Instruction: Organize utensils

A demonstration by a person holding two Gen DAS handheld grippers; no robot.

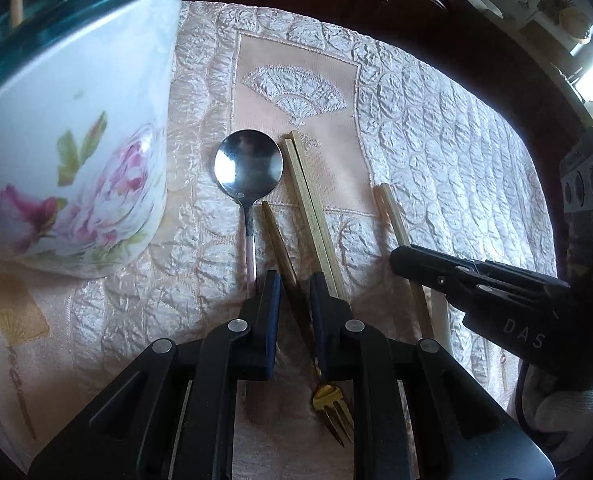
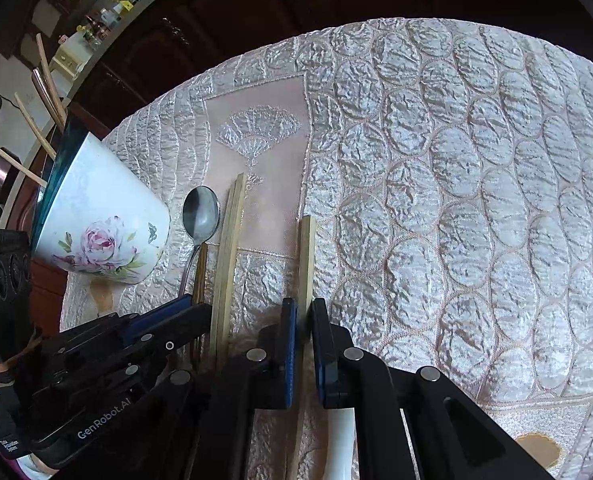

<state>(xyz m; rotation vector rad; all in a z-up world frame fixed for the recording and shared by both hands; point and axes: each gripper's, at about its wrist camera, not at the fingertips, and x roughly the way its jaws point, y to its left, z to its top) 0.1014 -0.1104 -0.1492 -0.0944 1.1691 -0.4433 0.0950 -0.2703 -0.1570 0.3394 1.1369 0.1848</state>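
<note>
A dark-handled fork (image 1: 274, 232) with gold tines lies on the quilted cloth. Its handle runs between the fingers of my left gripper (image 1: 296, 280), which stand narrowly open, a thin gap showing beside the handle. Just left of the fork lies a steel spoon (image 1: 248, 164), and just right of it a pair of pale chopsticks (image 1: 308, 208). Further right, my right gripper (image 2: 305, 304) is shut on another pale chopstick (image 2: 307, 248), which points away from me. The right wrist view shows the left gripper (image 2: 192, 304) from the side, tips at the fork (image 2: 201, 268).
A white flowered cup (image 1: 76, 140) with a teal rim stands at the left and holds several chopsticks (image 2: 48, 80). A white handle (image 2: 340, 440) lies under the right gripper. The quilted cloth (image 2: 456, 200) stretches bare to the right. Dark wooden cabinets lie beyond the table's far edge.
</note>
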